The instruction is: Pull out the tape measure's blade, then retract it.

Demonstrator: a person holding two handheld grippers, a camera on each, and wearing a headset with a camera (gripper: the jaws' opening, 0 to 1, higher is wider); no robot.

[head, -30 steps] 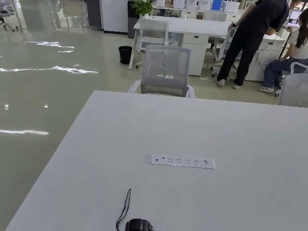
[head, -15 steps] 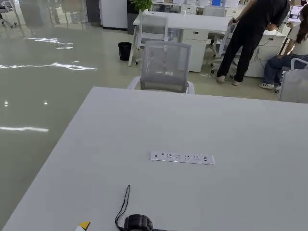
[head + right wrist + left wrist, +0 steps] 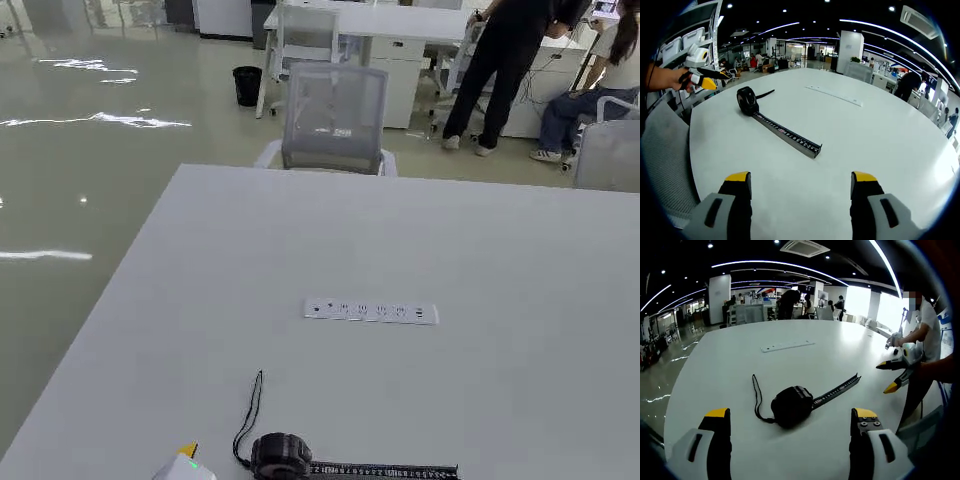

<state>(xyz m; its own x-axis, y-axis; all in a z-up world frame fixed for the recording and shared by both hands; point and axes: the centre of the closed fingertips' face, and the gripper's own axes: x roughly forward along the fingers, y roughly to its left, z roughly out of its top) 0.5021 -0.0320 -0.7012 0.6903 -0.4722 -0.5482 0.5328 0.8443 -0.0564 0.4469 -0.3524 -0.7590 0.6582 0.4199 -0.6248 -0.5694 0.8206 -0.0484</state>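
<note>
Clearly, the black tape measure (image 3: pixel 281 456) sits on the white bench (image 3: pixel 480 250) close to its near edge, left of that edge's middle. Its blade (image 3: pixel 385 470) is out of the case and lies flat on the bench top, running along the near edge toward the right. A thin black strap (image 3: pixel 247 420) loops from the case toward the far edge. A white power strip (image 3: pixel 371 312) lies near the middle of the bench, well apart from the tape measure.

The left hand-held gripper (image 3: pixel 791 414) faces the case (image 3: pixel 792 405) with its jaws spread wide and nothing between them; in the head view its yellow tip (image 3: pixel 186 452) shows just left of the case, not touching it. The right hand-held gripper (image 3: pixel 801 176) also stands wide and holds nothing, and points at the blade's free end (image 3: pixel 812 149) from a little way off.

A grey mesh chair (image 3: pixel 335 120) stands at the far edge of the bench.
</note>
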